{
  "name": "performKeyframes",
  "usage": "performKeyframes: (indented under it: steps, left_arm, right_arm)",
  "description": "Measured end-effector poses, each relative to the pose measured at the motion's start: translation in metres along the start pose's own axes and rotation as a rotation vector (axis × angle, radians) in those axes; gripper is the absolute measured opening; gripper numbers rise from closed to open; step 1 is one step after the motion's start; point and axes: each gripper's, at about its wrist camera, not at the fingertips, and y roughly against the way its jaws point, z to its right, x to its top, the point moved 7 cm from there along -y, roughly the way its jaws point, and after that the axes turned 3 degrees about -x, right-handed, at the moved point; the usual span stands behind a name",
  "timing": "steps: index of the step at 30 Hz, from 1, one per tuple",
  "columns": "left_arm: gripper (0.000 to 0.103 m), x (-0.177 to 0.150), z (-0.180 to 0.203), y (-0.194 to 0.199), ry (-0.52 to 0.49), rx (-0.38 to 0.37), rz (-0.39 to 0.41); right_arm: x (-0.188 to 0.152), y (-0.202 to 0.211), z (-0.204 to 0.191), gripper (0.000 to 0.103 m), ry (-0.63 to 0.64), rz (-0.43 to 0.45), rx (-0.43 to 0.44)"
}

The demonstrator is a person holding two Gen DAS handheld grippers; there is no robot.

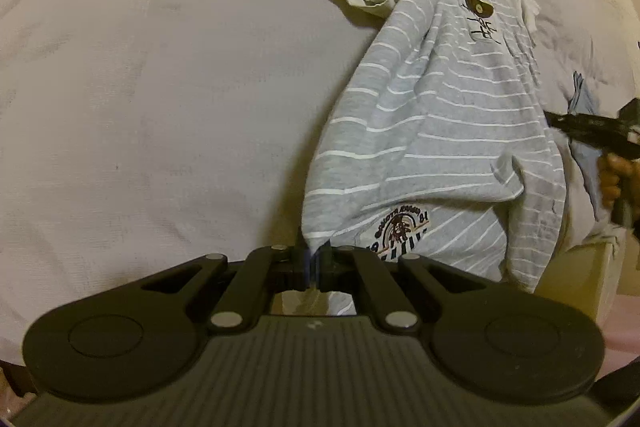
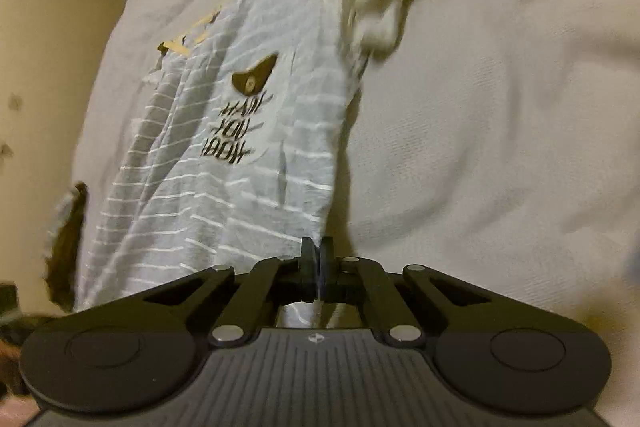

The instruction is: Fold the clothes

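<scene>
White sheeted bed [image 1: 140,87]; grey striped shirt [image 1: 440,115] lying on it, hem lifted.

Dim, warm yellowish light; soft shadows beside the shirt [image 1: 432,131]; right wrist view motion-blurred; strong fisheye bending, dark vignetted corners.
</scene>
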Motion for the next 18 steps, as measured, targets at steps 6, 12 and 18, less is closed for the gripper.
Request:
performKeyframes:
  steps: [6, 12, 18]
  left_arm:
    - [0.0, 0.0, 0.03, -0.022, -0.077, -0.038, -0.077]
    - [0.007, 0.013, 0.028, -0.006, -0.075, 0.014, -0.07]
    - [0.028, 0.078, 0.007, 0.032, -0.015, 0.088, 0.114]
  right_arm:
    - [0.021, 0.04, 0.017, 0.004, 0.077, 0.051, -0.135]
    - [0.033, 0.059, 0.023, 0.025, 0.134, 0.063, -0.209]
    - [0.079, 0.044, 0.021, 0.036, 0.217, 0.061, -0.211]
